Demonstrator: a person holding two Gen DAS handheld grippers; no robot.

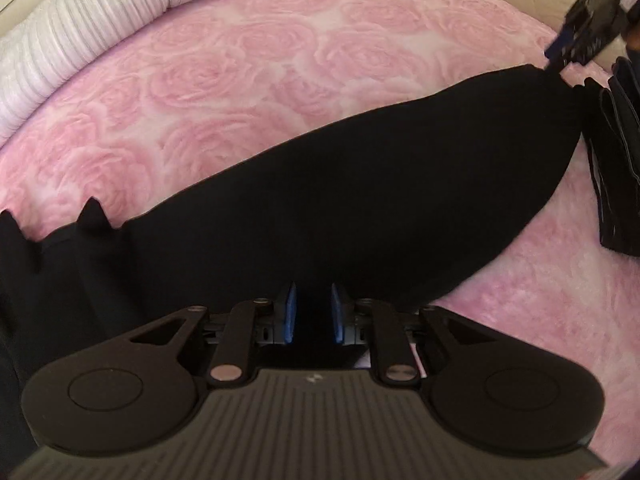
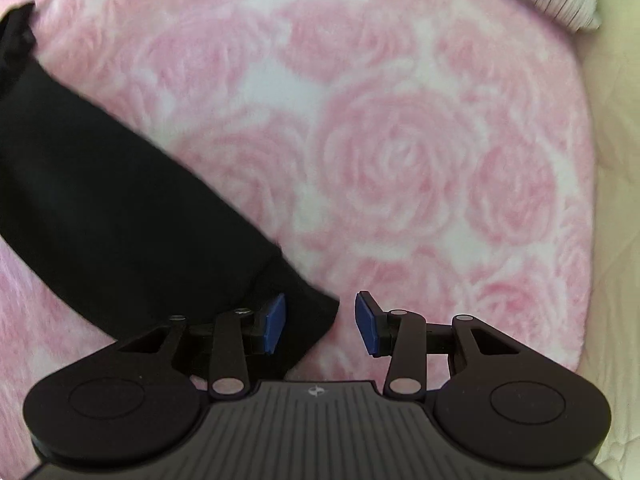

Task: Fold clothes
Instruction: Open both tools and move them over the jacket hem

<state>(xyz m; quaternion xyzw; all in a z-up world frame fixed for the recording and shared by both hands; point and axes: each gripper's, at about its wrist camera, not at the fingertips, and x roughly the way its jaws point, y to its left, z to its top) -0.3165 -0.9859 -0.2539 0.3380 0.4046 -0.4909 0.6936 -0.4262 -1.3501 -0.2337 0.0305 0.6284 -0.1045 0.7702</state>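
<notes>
While its blue pads stand a little apart, the left tool (image 1: 313, 312) points down at a black garment (image 1: 340, 208), and dark cloth fills the narrow gap between the pads; I cannot tell if they press on it. The right tool (image 2: 321, 322) is spread wider, its pads clearly apart. A corner of the garment (image 2: 132, 216) lies just in front of its left pad (image 2: 275, 322) and does not reach the right one, so nothing is pinched there. The garment lies as a long band on a pink blanket (image 1: 248, 80) with a rose pattern, which covers the bed. In the left wrist view, the right tool (image 1: 558, 62) is at the far end of the band, at its upper right tip. Just beside that end lies a pile of dark folded clothes (image 1: 620, 168). A white ribbed pillow (image 1: 80, 40) lies along the far edge of the blanket.
</notes>
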